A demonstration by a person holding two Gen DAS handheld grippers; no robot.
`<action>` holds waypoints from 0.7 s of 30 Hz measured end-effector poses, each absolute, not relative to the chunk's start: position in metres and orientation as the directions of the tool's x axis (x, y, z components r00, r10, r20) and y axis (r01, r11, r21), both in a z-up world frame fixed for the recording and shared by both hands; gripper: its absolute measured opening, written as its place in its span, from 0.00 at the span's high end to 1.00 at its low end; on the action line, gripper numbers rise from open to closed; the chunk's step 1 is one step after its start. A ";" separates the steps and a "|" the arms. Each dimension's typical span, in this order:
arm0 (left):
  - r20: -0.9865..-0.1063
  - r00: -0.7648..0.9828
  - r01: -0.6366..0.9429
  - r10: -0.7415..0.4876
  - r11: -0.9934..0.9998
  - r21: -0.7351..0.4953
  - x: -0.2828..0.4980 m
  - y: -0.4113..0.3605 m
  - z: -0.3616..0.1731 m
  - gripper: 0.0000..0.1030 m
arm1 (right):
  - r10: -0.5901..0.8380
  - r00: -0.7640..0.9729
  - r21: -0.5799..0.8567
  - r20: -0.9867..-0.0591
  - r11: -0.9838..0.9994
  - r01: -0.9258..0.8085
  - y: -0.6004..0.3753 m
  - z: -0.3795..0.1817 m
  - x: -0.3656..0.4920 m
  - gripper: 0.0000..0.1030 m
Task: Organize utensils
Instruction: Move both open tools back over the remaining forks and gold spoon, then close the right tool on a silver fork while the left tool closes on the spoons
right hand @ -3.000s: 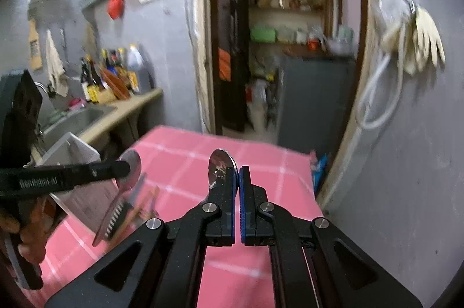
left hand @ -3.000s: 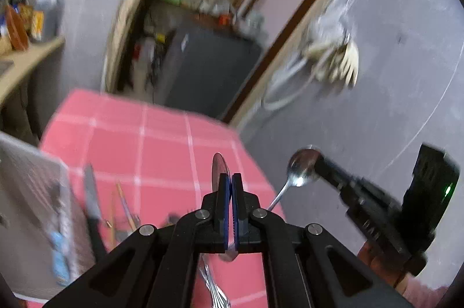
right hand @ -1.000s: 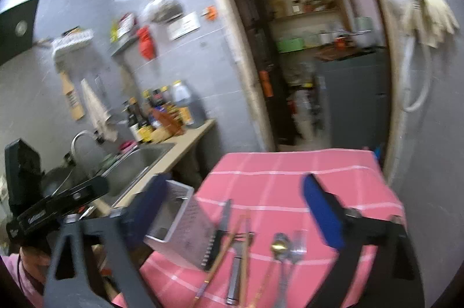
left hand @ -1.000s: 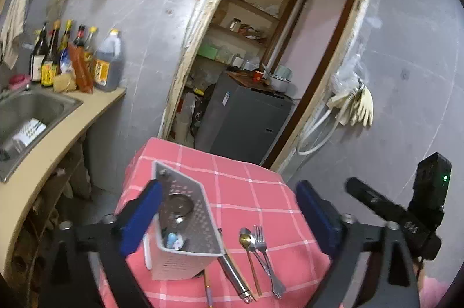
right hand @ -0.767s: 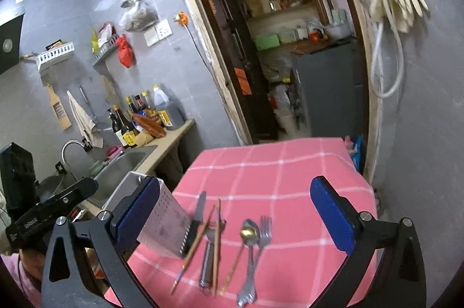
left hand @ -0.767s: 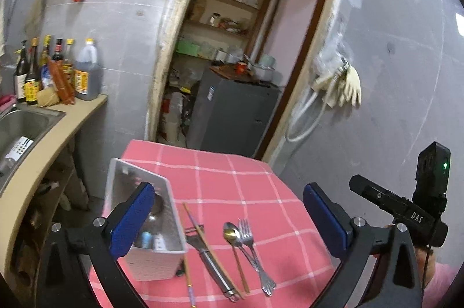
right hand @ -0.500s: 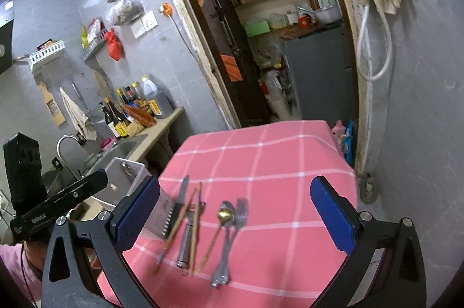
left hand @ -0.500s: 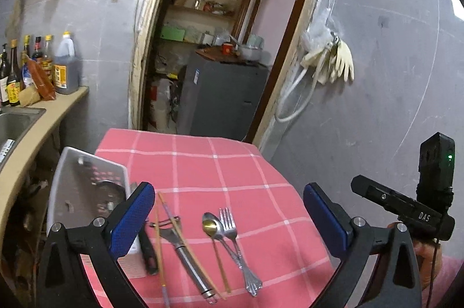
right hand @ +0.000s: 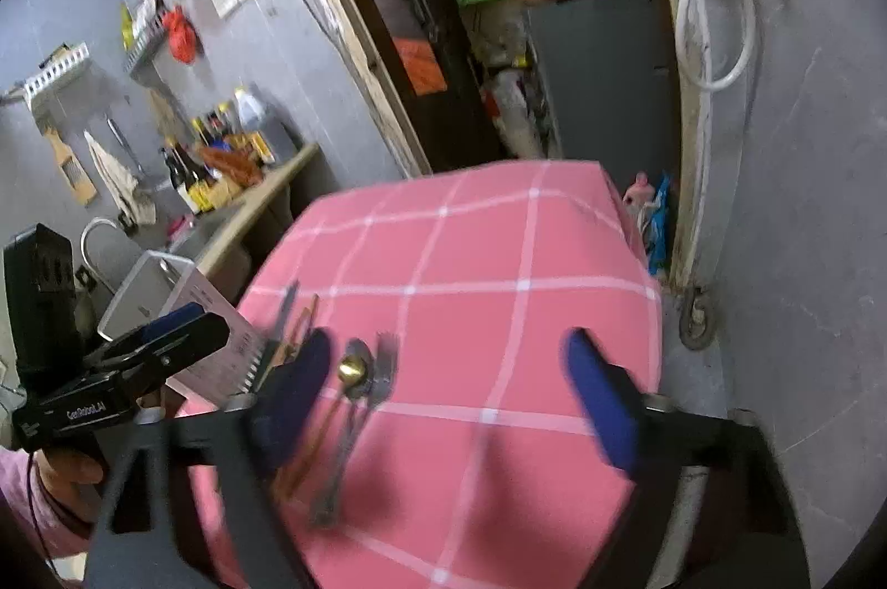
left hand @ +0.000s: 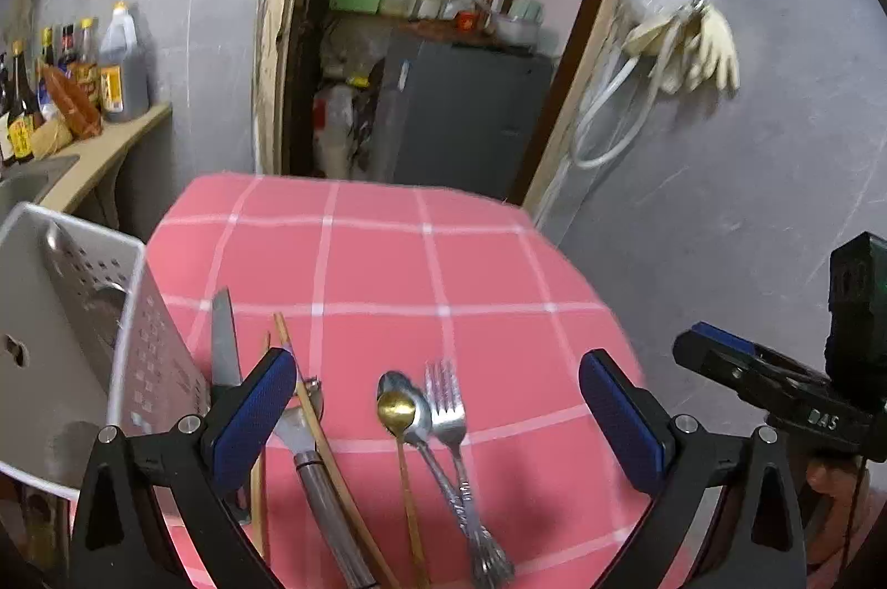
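Closer over the pink checked tablecloth (left hand: 388,256) than half a second ago. Left gripper (left hand: 432,417) spread wide, nothing between the pads; right gripper (right hand: 443,395) jaws just narrowed, released, also empty. White perforated caddy (left hand: 138,345) left of the left gripper. Between its fingers: one peeler (left hand: 310,456), one pair of chopsticks (left hand: 327,450), one fork (left hand: 449,417), two spoons (left hand: 407,414). One knife (left hand: 224,339) just beside the caddy.
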State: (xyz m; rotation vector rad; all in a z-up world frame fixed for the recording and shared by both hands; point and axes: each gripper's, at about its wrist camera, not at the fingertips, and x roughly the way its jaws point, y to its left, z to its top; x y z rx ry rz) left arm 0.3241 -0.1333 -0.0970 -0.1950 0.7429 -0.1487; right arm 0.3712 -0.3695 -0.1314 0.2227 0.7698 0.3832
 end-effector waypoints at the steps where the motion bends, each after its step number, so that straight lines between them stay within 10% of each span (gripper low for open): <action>1: -0.664 0.720 0.063 -0.200 0.972 -0.225 0.327 -0.134 -0.101 0.04 | 0.420 0.640 0.334 -0.643 0.906 -0.259 -0.369 -0.138 0.376 0.37; 11: -0.763 0.609 0.049 -0.215 0.971 -0.235 0.360 -0.140 -0.157 0.53 | 0.517 0.479 0.377 -0.710 0.853 -0.362 -0.338 -0.197 0.417 0.83; 21: -0.834 0.501 -0.032 -0.232 0.958 -0.286 0.381 -0.123 -0.197 0.59 | 0.573 0.338 0.413 -0.747 0.798 -0.439 -0.291 -0.232 0.444 0.87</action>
